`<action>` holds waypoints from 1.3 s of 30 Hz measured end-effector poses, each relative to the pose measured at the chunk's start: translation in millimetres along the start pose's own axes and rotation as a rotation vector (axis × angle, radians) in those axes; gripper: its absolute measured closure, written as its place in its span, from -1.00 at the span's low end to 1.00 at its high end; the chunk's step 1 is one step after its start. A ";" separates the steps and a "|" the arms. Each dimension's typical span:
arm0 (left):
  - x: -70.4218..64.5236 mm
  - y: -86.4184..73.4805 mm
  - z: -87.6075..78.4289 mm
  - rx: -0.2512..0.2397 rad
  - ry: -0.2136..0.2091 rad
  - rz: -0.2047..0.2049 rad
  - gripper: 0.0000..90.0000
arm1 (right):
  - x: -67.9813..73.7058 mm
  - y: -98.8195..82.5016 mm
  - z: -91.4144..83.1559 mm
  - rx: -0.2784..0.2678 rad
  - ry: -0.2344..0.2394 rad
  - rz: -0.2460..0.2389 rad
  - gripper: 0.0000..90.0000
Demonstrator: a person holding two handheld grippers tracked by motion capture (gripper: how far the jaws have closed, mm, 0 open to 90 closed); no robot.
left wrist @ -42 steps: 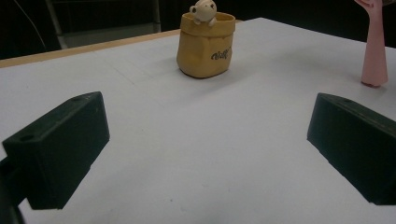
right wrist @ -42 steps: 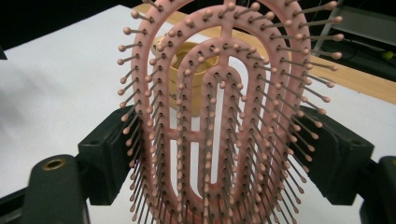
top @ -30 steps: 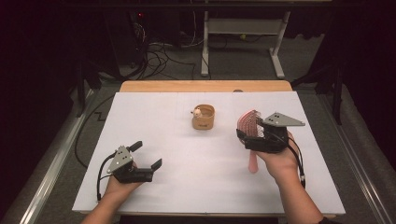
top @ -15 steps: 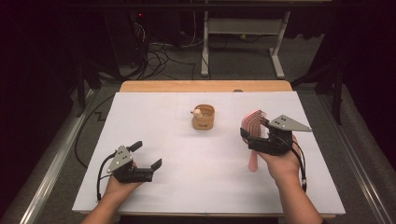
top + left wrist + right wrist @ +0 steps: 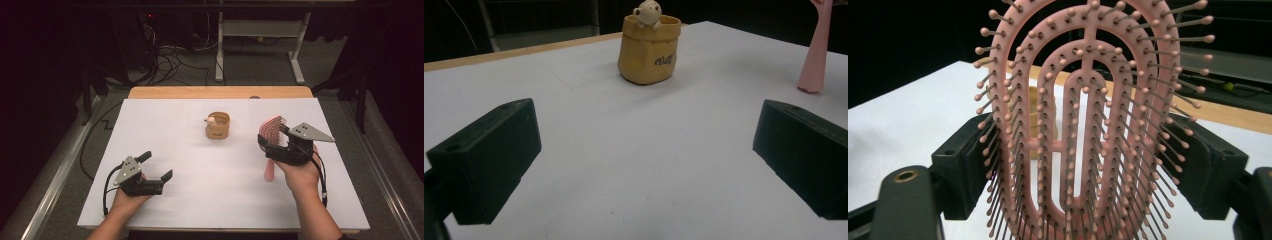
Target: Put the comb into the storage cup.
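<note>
Right gripper (image 5: 274, 140) holds a pink vented hairbrush (image 5: 272, 134) upright, just right of the tan bear cup (image 5: 218, 125), jaws clamped on both edges of the brush head, handle tip hanging close to the white table (image 5: 210, 200); whether it touches, can't tell. Brush looks light, stiff plastic, w/ springy bristles; the open ribs could flex or slip, so grip on the head's side rims near the neck seems safest. Left gripper (image 5: 155, 167) rests well left & nearer the person than the cup, jaws wide apart, nothing in them. Vs earlier frames: brush head sits a bit further from the cup, more upright; left gripper unchanged.
</note>
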State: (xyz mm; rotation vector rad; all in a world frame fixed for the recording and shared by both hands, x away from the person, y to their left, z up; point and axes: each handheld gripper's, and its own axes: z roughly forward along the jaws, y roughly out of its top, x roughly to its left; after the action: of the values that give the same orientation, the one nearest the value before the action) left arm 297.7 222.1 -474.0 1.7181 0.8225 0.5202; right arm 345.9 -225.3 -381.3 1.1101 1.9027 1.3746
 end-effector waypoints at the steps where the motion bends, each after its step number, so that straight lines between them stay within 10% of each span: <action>1: 0.0 0.1 -0.2 -0.002 0.000 -0.001 -1.00 | -0.1 0.6 0.0 -0.005 -0.001 0.000 -0.54; 39: -2.2 0.8 2.6 -0.006 -0.018 0.013 -1.00 | 5.3 21.8 12.8 -0.055 -0.036 -0.003 -0.54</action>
State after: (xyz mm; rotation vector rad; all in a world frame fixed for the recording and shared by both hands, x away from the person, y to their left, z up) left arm 298.3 218.6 -473.9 1.7213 0.7970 0.5144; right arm 360.1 -211.2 -364.9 1.0978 1.8296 1.3877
